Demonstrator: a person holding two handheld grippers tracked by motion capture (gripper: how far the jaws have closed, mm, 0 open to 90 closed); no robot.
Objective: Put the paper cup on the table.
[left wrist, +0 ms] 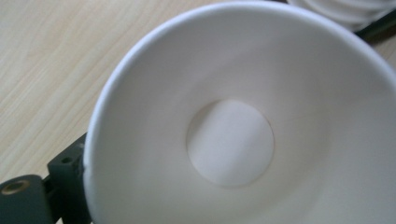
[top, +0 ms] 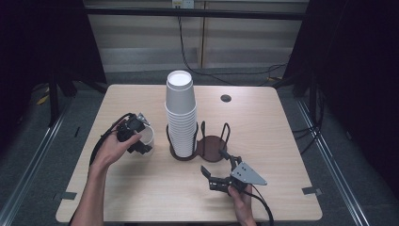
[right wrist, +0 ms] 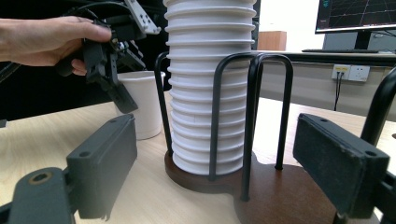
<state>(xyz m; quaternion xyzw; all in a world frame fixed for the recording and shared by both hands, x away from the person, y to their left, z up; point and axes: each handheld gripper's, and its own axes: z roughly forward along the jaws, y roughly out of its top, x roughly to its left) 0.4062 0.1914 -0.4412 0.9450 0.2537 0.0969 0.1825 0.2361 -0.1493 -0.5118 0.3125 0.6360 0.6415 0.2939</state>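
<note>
Work in hand: the person is taking a single paper cup (top: 147,135) off a stack of cups (top: 180,117) that is standing in a dark wire cup holder (top: 197,146) near the middle of the bench (top: 263,122).

Left gripper (top: 136,134): it is clamping the rim of the single cup, one jaw reaching inside and one outside, as the right gripper view is showing.

Single cup: it is sitting upright, mouth up, on or just above the bench, toward the left edge from the holder and just beside it; whether its base is touching the wood cannot be told.

Left gripper view: the camera is looking straight down into the cup (left wrist: 233,135), the long axis running along the line of sight.

Right gripper (top: 217,170): its jaws are standing wide apart, holding nothing, and it is pointing at the empty ring of the holder (right wrist: 280,196) from the near edge.

Deciding relation: the stack (right wrist: 210,84) is lying to the right of the held cup (right wrist: 140,102), both axes upright and parallel; the left hand (right wrist: 51,39) is the nearer to the cup, so any setting down or lifting away is falling to it, while the right one is nearer the holder's base.
</note>
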